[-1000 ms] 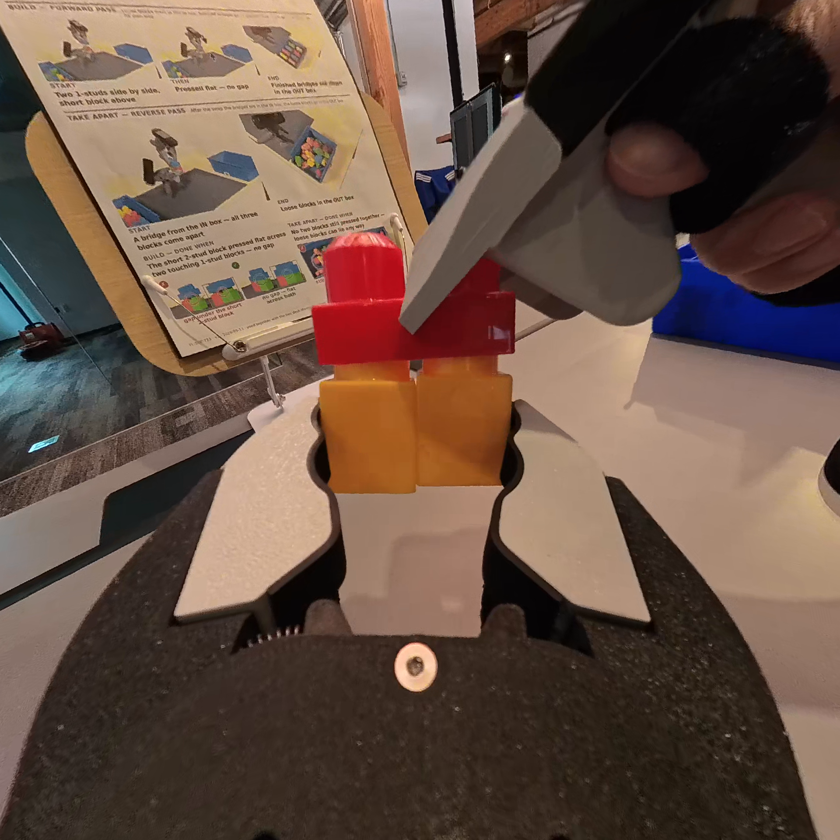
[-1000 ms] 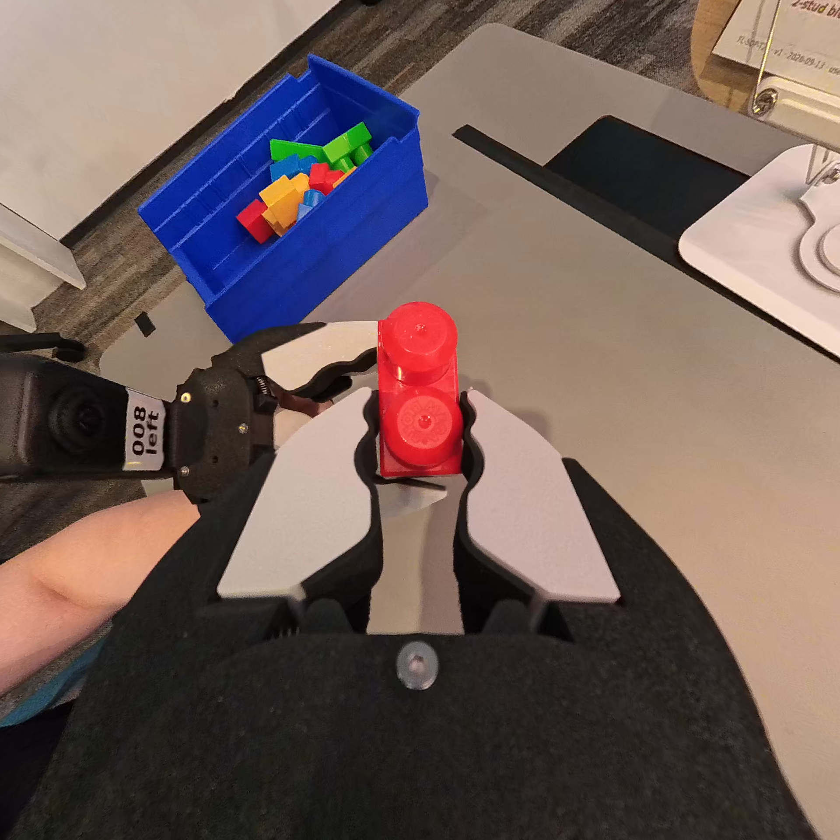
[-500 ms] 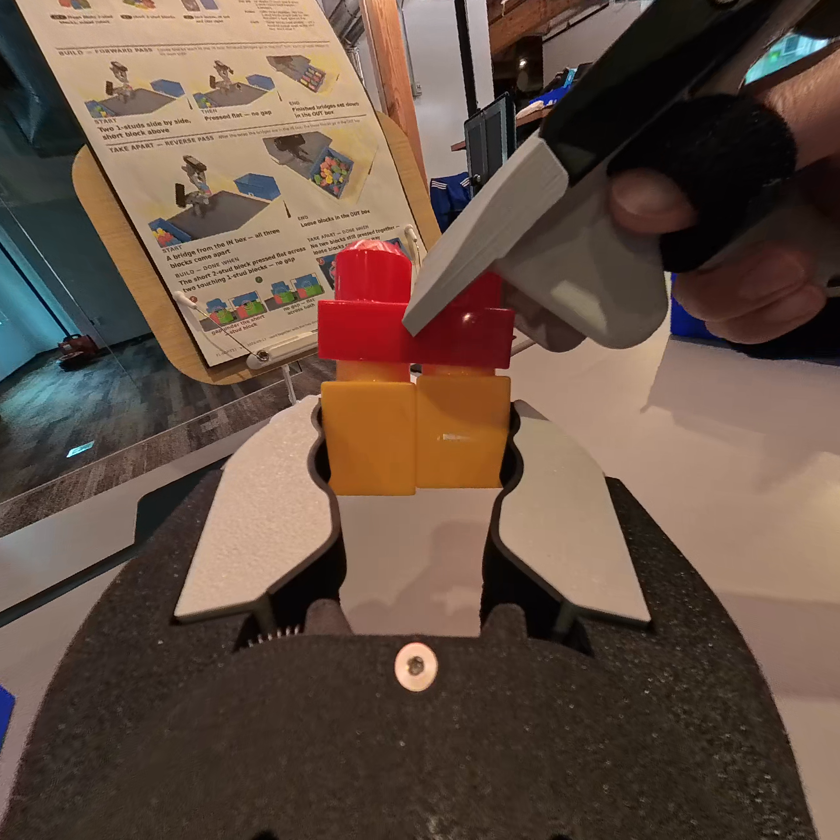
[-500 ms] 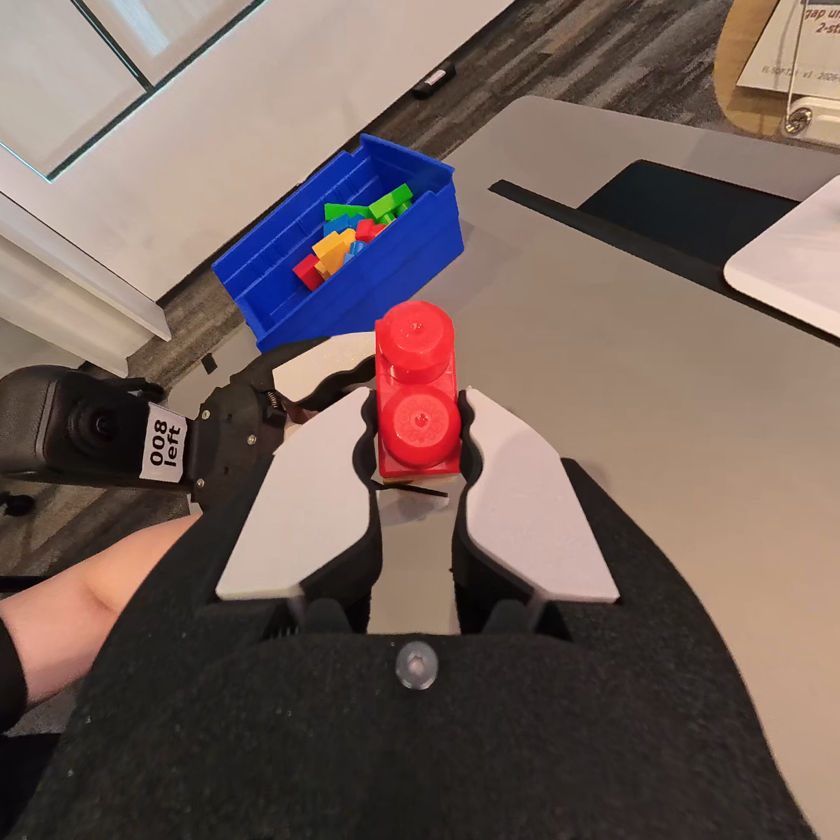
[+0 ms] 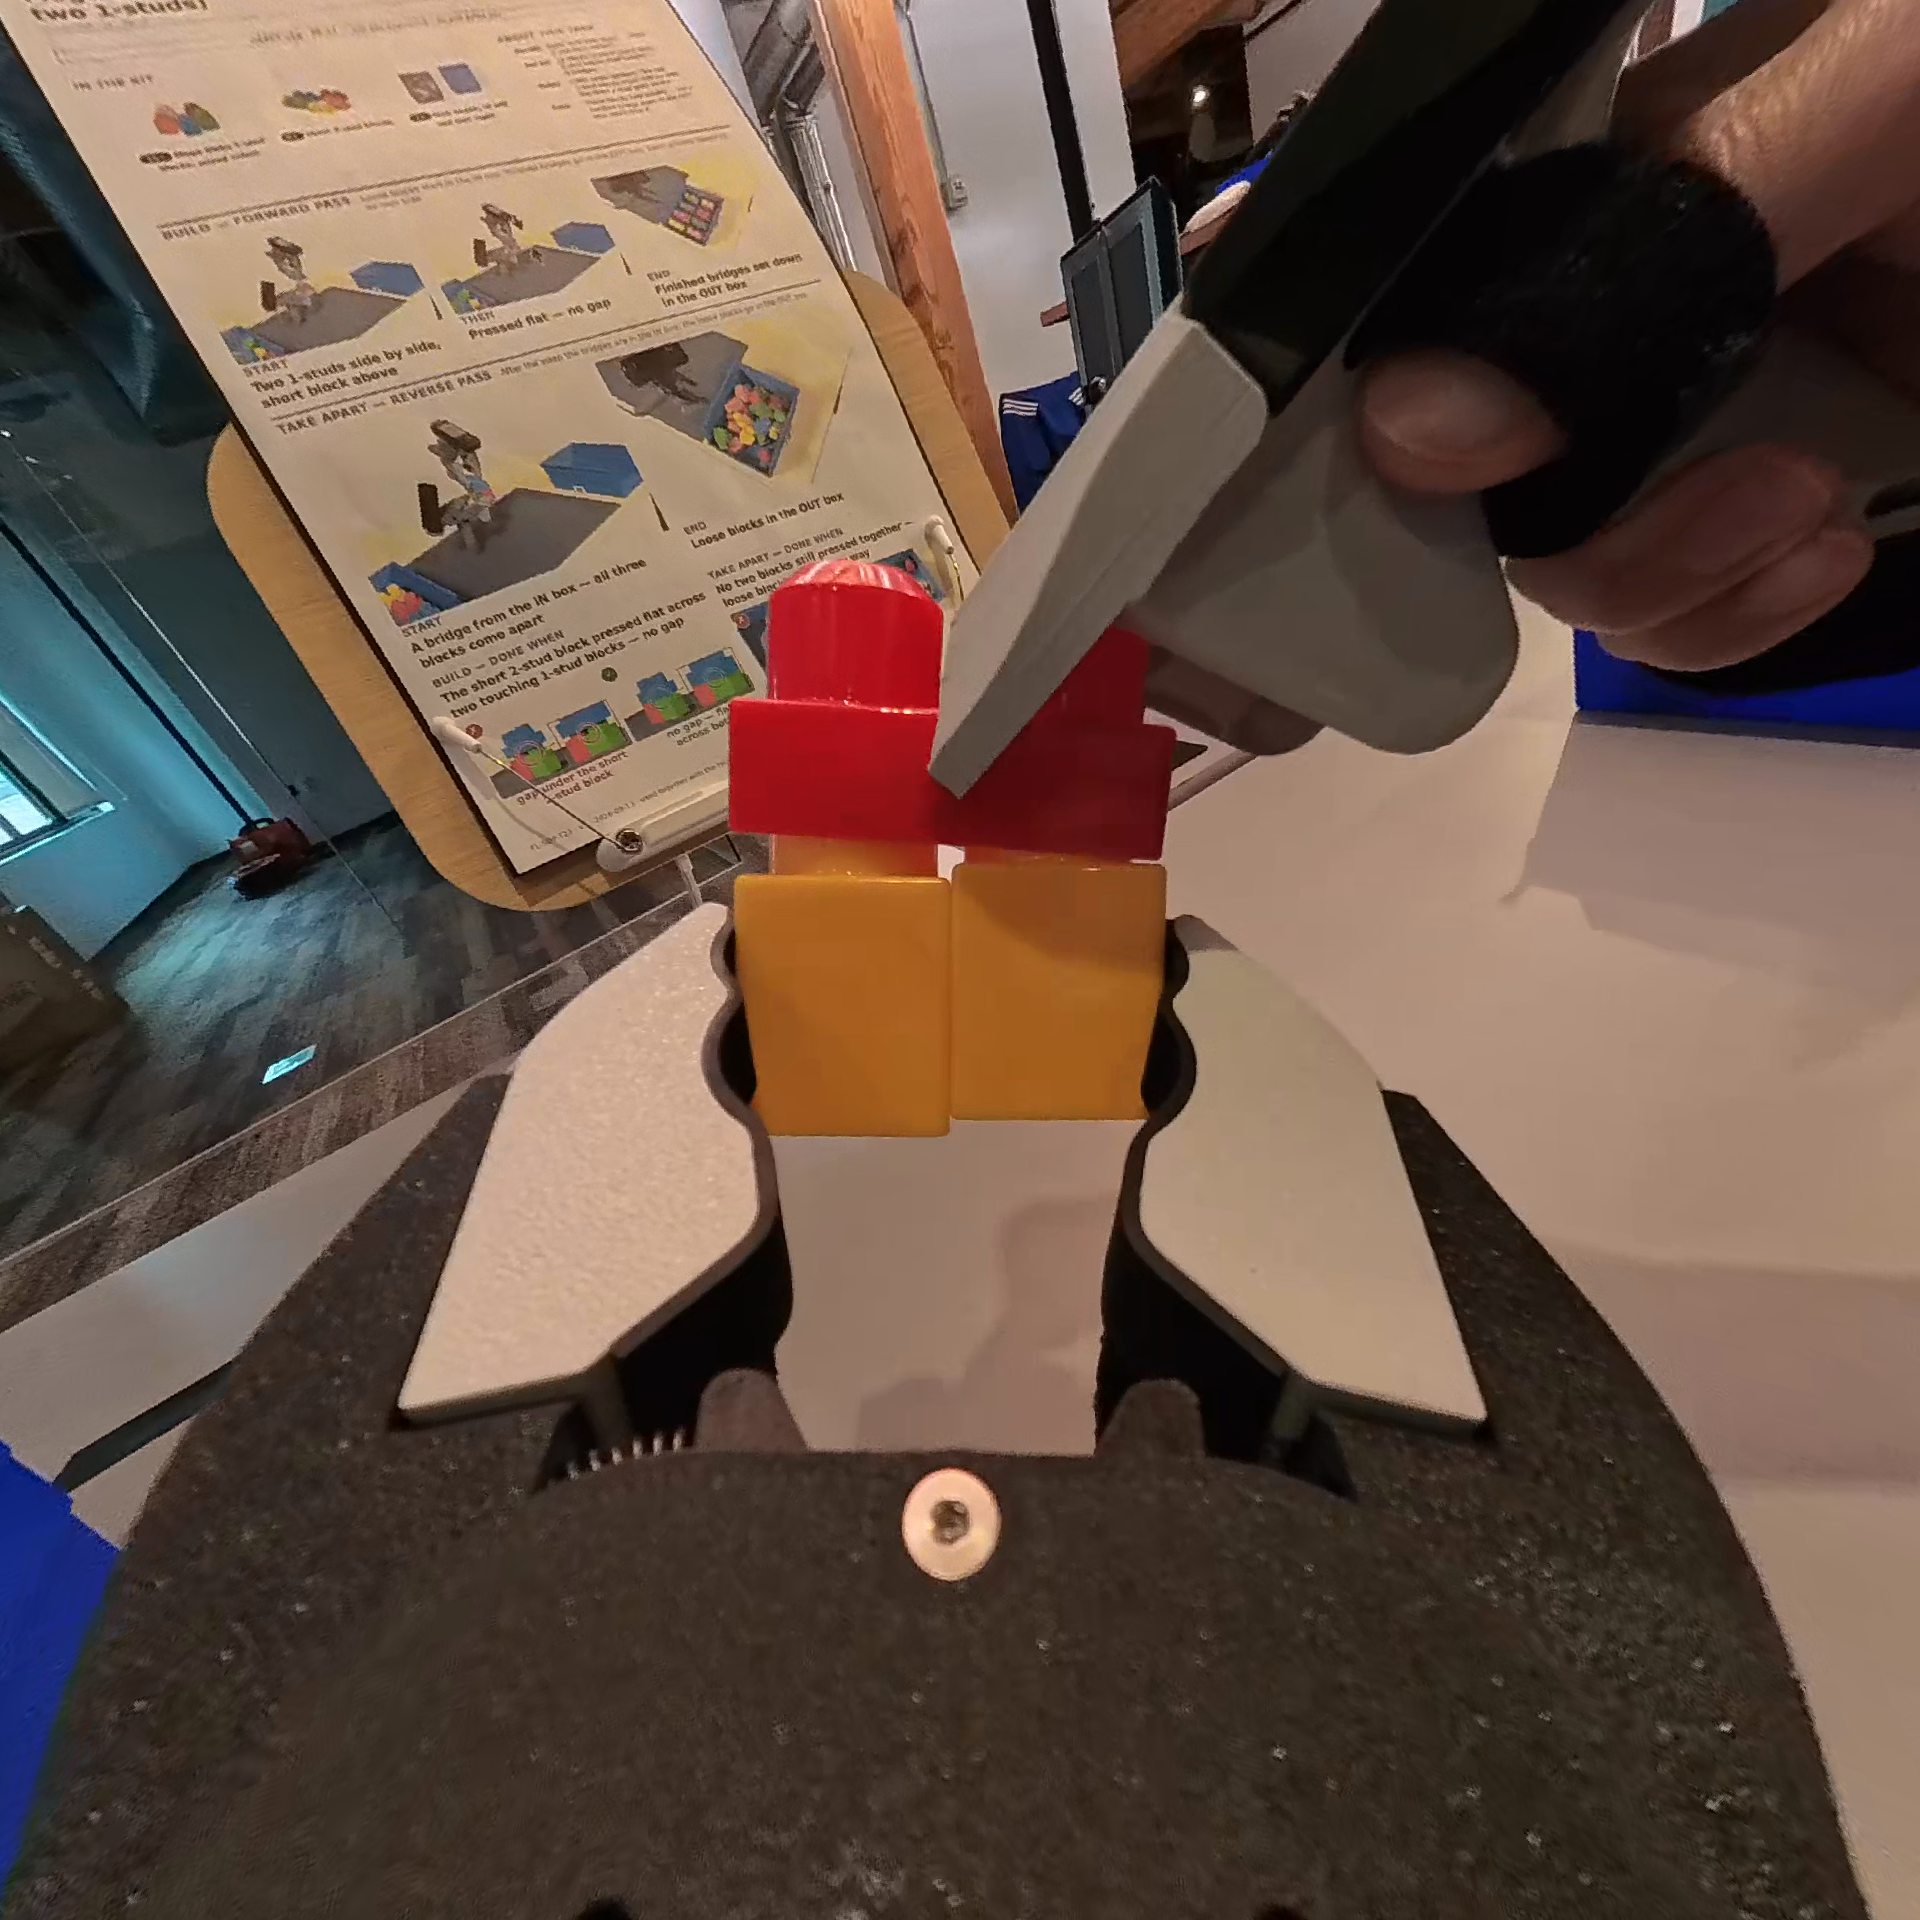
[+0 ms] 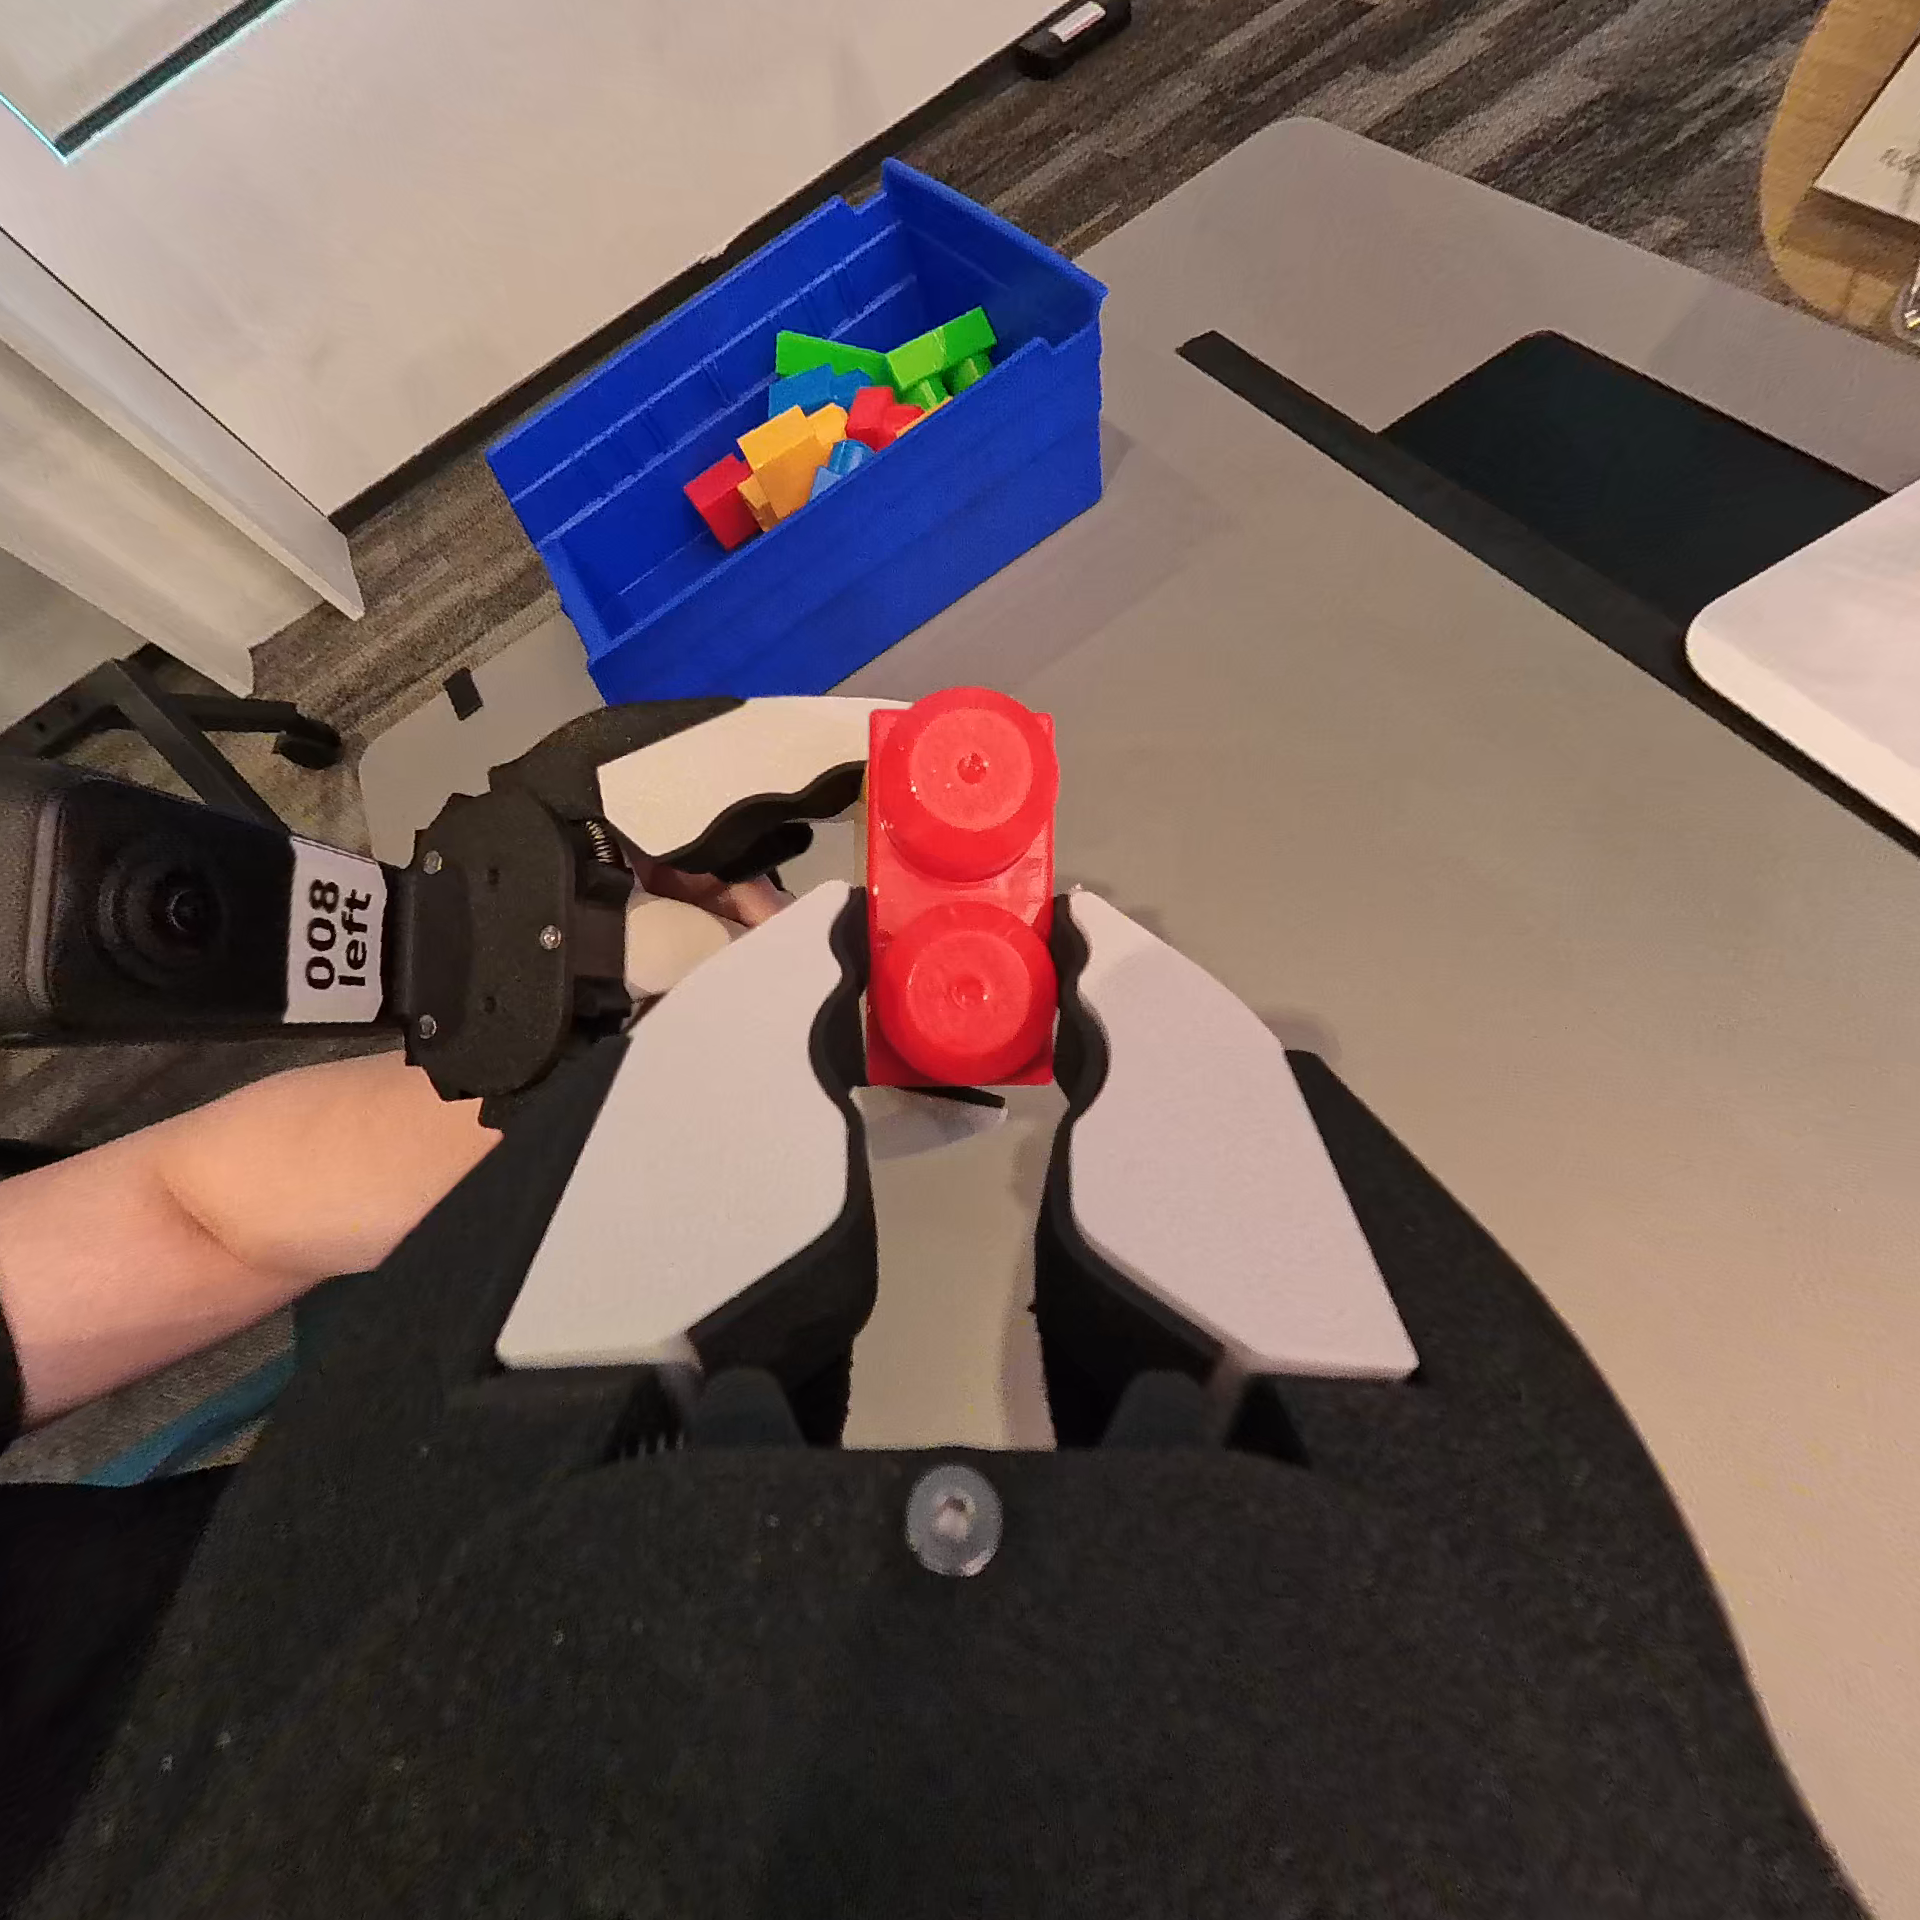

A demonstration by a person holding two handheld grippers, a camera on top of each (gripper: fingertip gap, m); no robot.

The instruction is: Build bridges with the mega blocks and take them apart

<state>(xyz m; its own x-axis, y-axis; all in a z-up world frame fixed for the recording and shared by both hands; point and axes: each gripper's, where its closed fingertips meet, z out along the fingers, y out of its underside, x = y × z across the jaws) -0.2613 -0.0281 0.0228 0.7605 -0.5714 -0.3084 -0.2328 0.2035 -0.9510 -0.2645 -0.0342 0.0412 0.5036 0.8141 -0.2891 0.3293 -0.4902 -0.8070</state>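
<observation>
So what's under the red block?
Two yellow blocks stand side by side under the red block, squeezed by the left gripper. Their studs are mostly hidden inside it.

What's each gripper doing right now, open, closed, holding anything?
Left gripper: closed on the two yellow blocks, side by side.
Right gripper: closed on the red two-stud block atop them.

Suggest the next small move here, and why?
Probably lift the right gripper straight up while the left gripper holds. Right is shut on the red block, left on the two yellow blocks; a gap at red's left end suggests it's already prying off.
</observation>
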